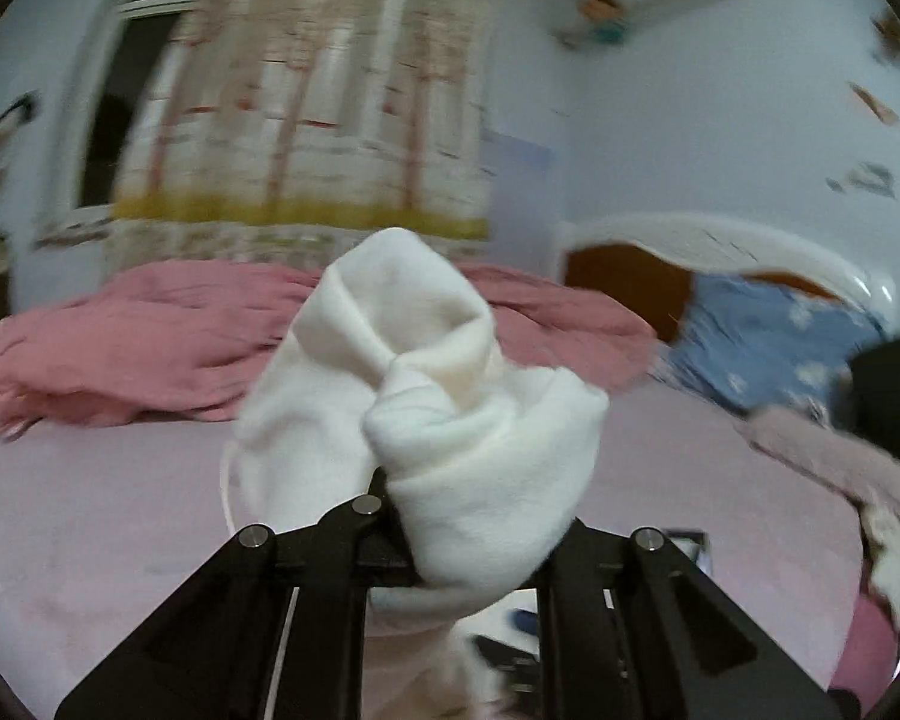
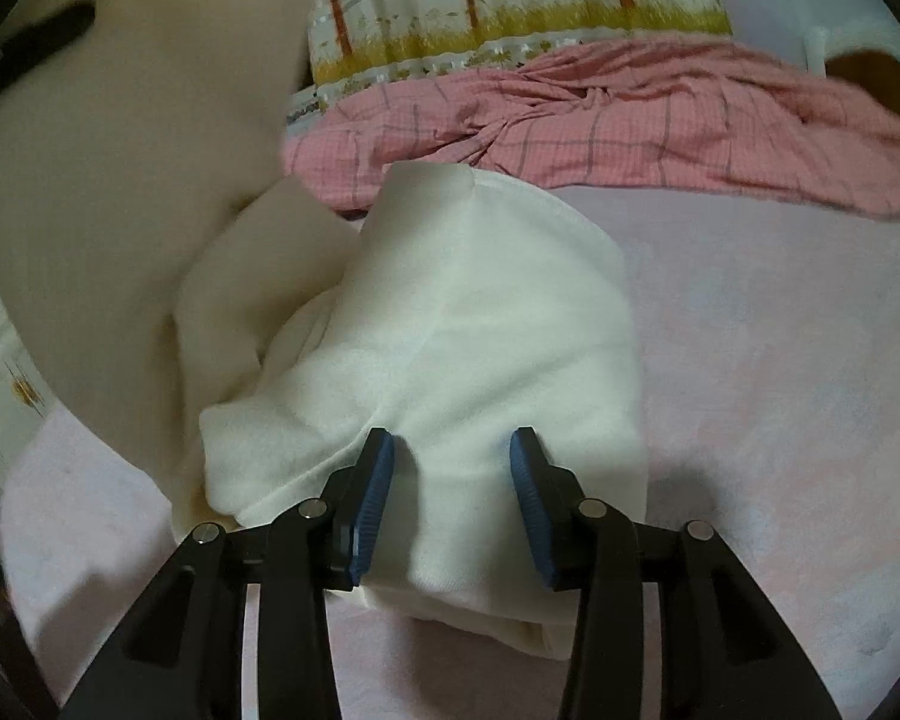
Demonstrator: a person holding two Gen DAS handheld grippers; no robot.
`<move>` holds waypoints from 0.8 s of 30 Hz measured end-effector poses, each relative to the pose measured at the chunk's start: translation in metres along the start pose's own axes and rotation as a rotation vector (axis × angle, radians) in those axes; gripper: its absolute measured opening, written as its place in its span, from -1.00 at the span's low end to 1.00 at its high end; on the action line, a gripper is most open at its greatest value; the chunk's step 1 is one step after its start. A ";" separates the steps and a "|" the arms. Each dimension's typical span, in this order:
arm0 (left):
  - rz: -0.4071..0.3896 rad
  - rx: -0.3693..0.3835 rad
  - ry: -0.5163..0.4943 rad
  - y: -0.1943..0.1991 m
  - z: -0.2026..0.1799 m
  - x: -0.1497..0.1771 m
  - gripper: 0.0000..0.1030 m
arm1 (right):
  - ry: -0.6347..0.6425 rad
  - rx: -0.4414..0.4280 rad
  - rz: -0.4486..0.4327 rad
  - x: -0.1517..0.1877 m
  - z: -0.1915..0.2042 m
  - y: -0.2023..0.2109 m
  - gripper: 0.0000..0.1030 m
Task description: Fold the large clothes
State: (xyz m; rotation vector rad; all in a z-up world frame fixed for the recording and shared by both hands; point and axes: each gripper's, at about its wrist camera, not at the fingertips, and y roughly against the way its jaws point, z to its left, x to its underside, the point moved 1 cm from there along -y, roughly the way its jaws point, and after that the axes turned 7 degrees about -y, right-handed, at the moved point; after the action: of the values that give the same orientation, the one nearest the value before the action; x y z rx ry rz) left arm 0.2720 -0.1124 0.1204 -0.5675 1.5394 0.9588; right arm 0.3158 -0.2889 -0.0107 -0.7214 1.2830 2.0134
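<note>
A white fleece garment (image 1: 450, 372) is bunched up over my left gripper (image 1: 444, 498), which is shut on it. The cloth hides the fingertips, and the bundle hangs raised above the bed. In the right wrist view the same white garment (image 2: 480, 312) lies in a folded heap on the pale pink sheet (image 2: 780, 360). My right gripper (image 2: 452, 438) rests low on its near edge, blue pads (image 2: 372, 510) apart. A ridge of cloth runs between them, and a shadowed gap shows beside the left pad. A blurred cream swathe (image 2: 120, 180) rises at the left.
A crumpled pink checked blanket (image 2: 630, 120) lies across the far side of the bed, below a patterned curtain (image 1: 306, 90). A blue flowered pillow (image 1: 768, 348) leans on the headboard at right. A pinkish-grey garment (image 1: 840, 468) lies at the right edge.
</note>
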 end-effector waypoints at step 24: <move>0.151 0.159 0.218 -0.080 -0.035 0.088 -0.76 | -0.256 0.012 -0.026 -0.012 -0.081 0.026 -0.14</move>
State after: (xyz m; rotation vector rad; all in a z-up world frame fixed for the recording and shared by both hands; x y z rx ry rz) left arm 0.2972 -0.1711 0.0141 -0.4590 1.8573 0.9003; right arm 0.3125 -0.3749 -0.0171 -0.4539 1.1286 2.0006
